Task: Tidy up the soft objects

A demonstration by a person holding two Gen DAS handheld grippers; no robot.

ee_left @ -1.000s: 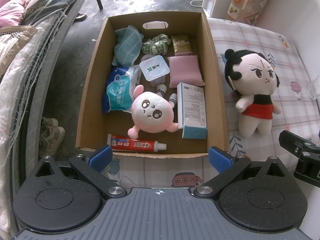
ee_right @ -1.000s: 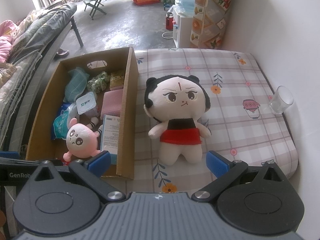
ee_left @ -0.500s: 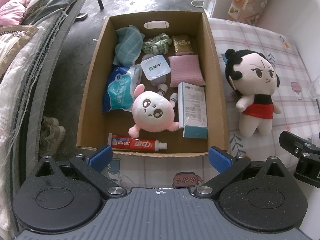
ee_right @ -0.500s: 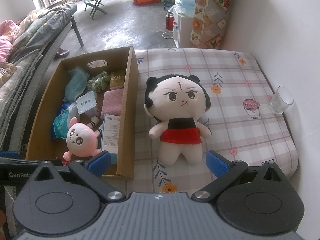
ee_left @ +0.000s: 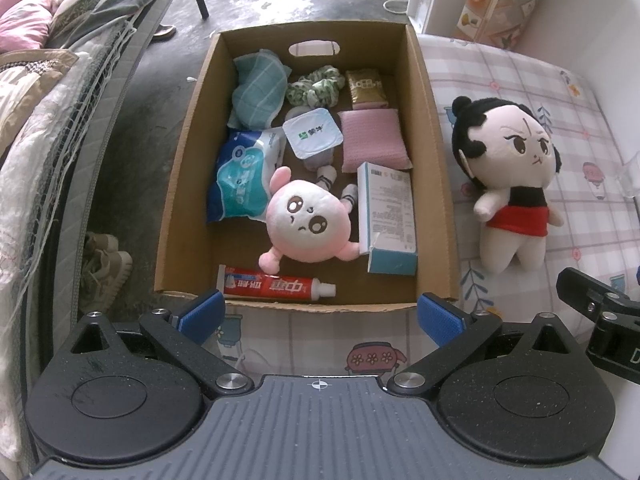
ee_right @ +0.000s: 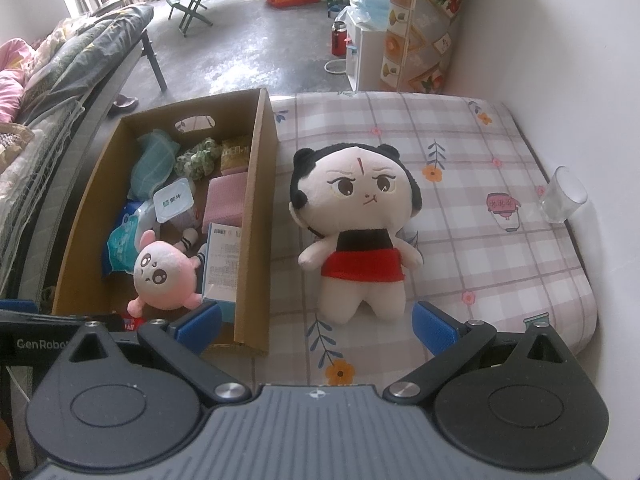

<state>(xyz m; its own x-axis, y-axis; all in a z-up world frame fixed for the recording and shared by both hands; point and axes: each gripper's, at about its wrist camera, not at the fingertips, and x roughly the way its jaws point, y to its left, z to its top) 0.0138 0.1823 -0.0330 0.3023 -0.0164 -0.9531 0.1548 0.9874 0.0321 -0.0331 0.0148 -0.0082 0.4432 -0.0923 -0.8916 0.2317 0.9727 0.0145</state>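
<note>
The plush doll point(ee_right: 356, 236), felt-soft with black hair and a red skirt, lies face-up on the checked mattress point(ee_right: 480, 184) just ahead of my right hand-held gripper point(ee_right: 316, 322), whose blue pads stand wide apart and empty; beside it the cardboard box point(ee_left: 434, 160) holds a round pink plush point(ee_left: 306, 220); my left hand-held gripper point(ee_left: 320, 314) gapes open at the box's near wall.

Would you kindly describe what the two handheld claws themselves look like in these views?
Both look alike: the left claw and right claw have black, speckled linkage arms with silver pivot bolts, blue pads on the fingertips, two round black discs and a grey ribbed body with a small crosshair mark. White "GenRobo" lettering shows on the left unit's side.
</note>
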